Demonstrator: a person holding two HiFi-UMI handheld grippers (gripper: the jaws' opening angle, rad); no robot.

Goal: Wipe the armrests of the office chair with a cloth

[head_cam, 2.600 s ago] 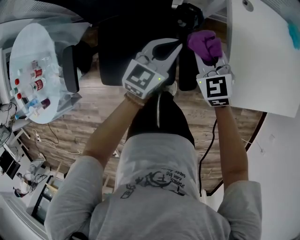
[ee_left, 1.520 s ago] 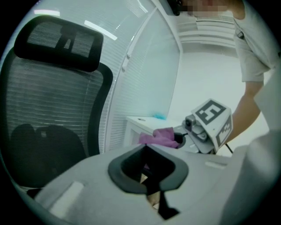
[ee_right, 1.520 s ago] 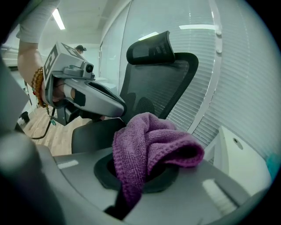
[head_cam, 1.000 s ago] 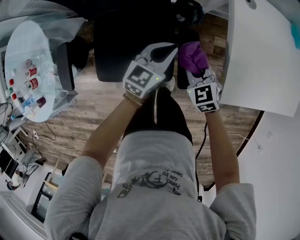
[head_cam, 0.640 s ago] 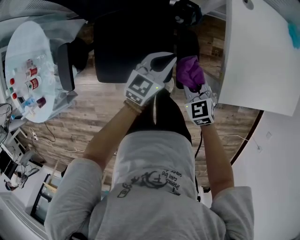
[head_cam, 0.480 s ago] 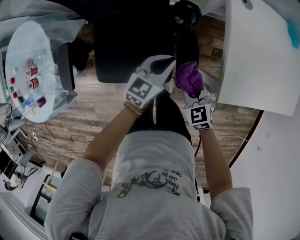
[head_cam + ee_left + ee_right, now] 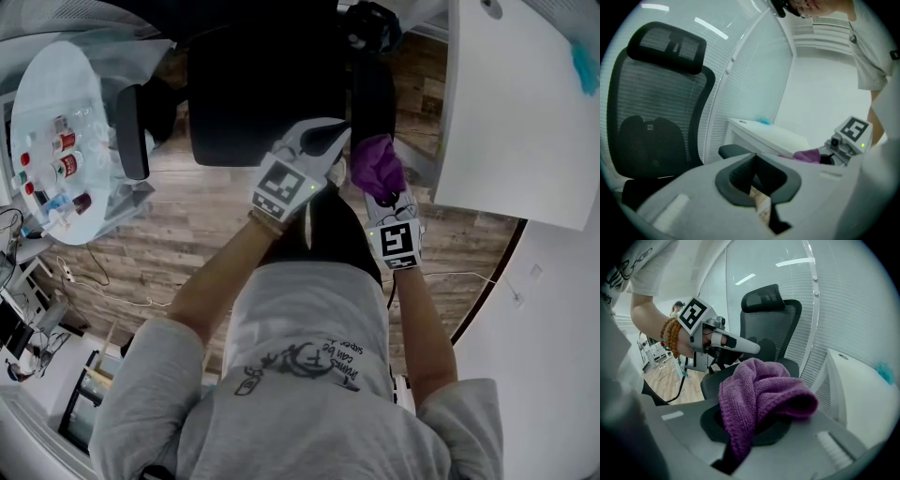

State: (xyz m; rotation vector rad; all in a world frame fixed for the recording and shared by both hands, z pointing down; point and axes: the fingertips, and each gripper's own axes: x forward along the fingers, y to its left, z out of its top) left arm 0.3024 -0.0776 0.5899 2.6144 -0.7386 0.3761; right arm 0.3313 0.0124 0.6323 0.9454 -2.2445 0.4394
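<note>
- A black office chair with a mesh back and headrest stood on wood-plank flooring, directly in front of the person. One dark armrest ran along its right side and the other along its left.
- A white desk stood just beside the chair on the right, with a small teal object lying toward its far edge.
- A round glass table stood to the left of the chair, near the left armrest.
- The left gripper hovered over the front of the seat. Its jaws were pressed together with nothing between them, as its own view showed. A beaded bracelet circled the wrist behind it.
- The right gripper was clamped on a purple cloth, and the fabric bunched up over both jaws.
- The cloth sat at the near end of the right armrest, just beside the left gripper's tip. Whether it pressed on the pad could not be told.
- Several small bottles with red caps or labels stood clustered on the near part of the glass table.
</note>
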